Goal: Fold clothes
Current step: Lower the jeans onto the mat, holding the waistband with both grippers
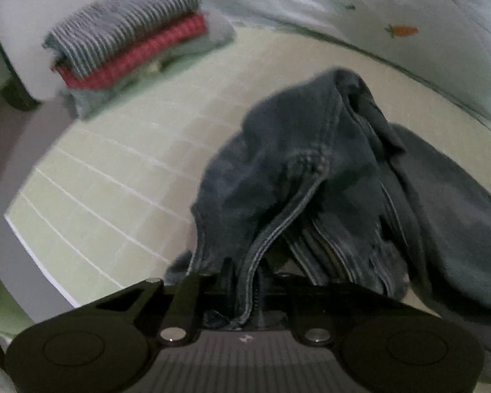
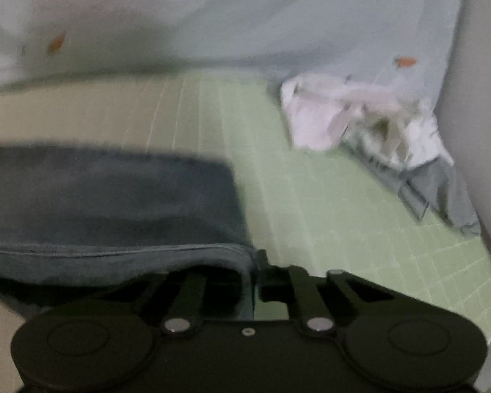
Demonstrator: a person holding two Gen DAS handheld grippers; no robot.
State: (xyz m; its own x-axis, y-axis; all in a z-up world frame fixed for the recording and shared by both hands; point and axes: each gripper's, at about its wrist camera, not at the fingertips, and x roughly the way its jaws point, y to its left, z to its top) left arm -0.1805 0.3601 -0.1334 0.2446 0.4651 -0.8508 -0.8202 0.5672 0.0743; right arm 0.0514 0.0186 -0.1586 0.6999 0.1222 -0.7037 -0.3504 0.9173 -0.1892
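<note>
- jeans (image 1: 311, 170): the dark denim pair lies on the green grid mat (image 1: 114, 177), bunched and humped toward the left wrist camera, with seams and the fly area showing in loose ridges.
- the left gripper (image 1: 245, 281) has its fingers closed tight on a stitched seam of the jeans; the cloth runs straight down between them.
- the right gripper (image 2: 255, 275) pinches the hemmed corner of a flatter, doubled part of the jeans (image 2: 108, 203), fingers drawn together on the edge.
- done so far, by the look of it: a folded stack (image 1: 127, 36) sits at the far left corner of the mat, striped grey on top, red under it, pale pieces below.
- left to do: the jeans are only partway, one end flat, the other crumpled; i judge at least one more fold and a smoothing.
- beyond that, a crumpled white garment (image 2: 353, 114) with grey cloth (image 2: 442, 190) under it waits at the mat's far right edge, unfolded.
</note>
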